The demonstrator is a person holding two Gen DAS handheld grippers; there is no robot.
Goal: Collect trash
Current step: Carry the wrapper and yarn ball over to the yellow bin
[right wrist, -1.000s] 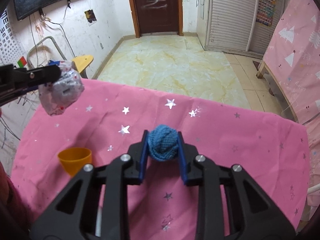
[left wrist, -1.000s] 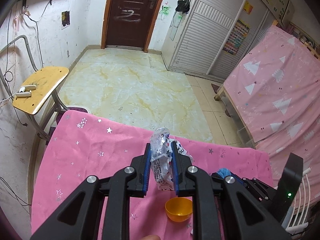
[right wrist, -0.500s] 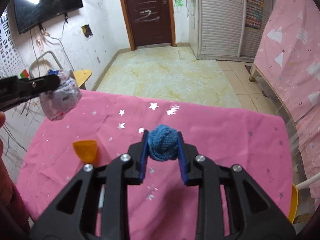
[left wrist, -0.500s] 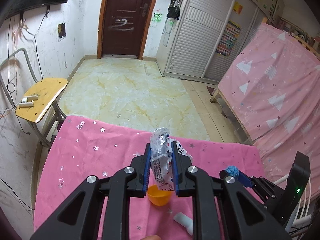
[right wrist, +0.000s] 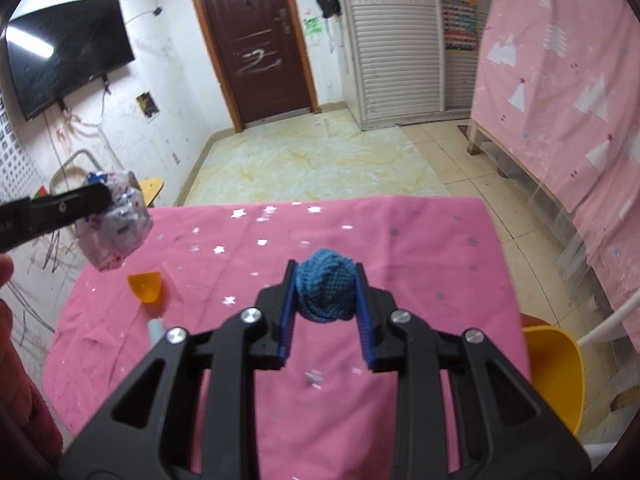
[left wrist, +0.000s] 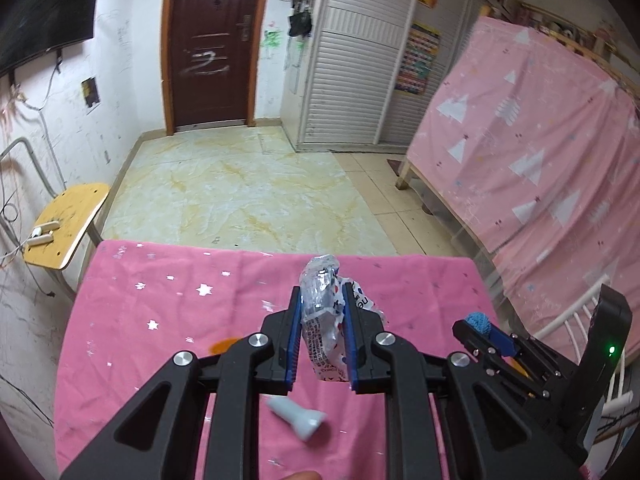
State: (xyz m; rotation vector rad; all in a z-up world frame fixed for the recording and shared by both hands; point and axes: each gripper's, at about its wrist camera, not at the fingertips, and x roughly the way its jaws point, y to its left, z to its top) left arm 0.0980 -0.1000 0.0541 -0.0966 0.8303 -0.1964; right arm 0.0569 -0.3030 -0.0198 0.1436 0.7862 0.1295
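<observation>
We held both hand-held grippers raised above the bench [right wrist: 440, 248]. The left hand-held gripper [left wrist: 320, 336] was clamped on a crumpled wrapper [left wrist: 324, 320]; the right hand-held gripper [right wrist: 325, 296] was clamped on a blue knitted ball [right wrist: 326, 290]. We judged the carry step active; next, we needed a bin, none being visible.
</observation>
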